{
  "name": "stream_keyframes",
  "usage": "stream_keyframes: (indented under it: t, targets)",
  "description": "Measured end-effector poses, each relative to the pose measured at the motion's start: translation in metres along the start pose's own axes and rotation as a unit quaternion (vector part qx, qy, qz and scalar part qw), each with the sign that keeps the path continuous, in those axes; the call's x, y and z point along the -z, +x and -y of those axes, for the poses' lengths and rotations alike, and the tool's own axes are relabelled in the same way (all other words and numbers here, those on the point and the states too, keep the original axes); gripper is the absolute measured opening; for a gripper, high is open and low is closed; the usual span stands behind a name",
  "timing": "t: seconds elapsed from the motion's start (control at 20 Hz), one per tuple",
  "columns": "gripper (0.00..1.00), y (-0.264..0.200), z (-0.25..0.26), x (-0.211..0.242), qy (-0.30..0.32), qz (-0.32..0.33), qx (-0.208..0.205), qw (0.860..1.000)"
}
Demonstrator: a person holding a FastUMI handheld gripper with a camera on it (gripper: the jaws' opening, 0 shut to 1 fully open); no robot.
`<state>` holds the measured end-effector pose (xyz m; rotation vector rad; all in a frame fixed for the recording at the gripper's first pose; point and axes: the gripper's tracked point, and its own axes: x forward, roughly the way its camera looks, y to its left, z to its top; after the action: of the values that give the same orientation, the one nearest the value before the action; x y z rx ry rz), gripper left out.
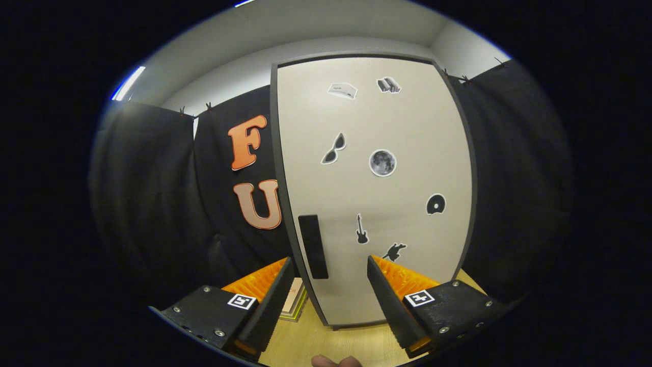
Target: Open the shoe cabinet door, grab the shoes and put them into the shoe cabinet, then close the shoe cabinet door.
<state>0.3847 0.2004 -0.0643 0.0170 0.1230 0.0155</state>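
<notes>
Left of the tongs [330, 285], a flat stack, perhaps books or tiles, lies on the pale wooden bench [305, 346], half hidden behind the left finger. The tongs are spread wide, empty, straddling the near edge of the tall cream shoe cabinet door with dark trim and black stickers [377, 193], which is shut. Its black upright bar handle [313, 246] sits just ahead, between the fingers, nearer the left one. A misjudged closure could slip off that slim handle or scrape the panel. The shoes' whereabouts cannot be told.
</notes>
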Motion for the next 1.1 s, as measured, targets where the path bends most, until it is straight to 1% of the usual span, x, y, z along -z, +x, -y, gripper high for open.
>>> stream_keyframes:
  t: [0.1, 0.2, 0.45, 0.85, 0.95, 1.1]
  targets:
    - [0.91, -0.032, 0.001, -0.006, -0.009, 0.011, 0.008, 1.0]
    - [0.91, -0.058, 0.009, -0.01, -0.029, 0.014, 0.026, 0.999]
    - [0.91, -0.109, 0.021, -0.015, -0.039, 0.02, 0.033, 0.999]
    - [0.91, -0.151, 0.06, -0.024, -0.044, 0.023, 0.009, 0.999]
    - [0.91, -0.16, 0.078, -0.033, -0.044, 0.035, 0.016, 0.998]
    - [0.91, -0.169, 0.091, -0.036, -0.034, 0.036, 0.01, 0.999]
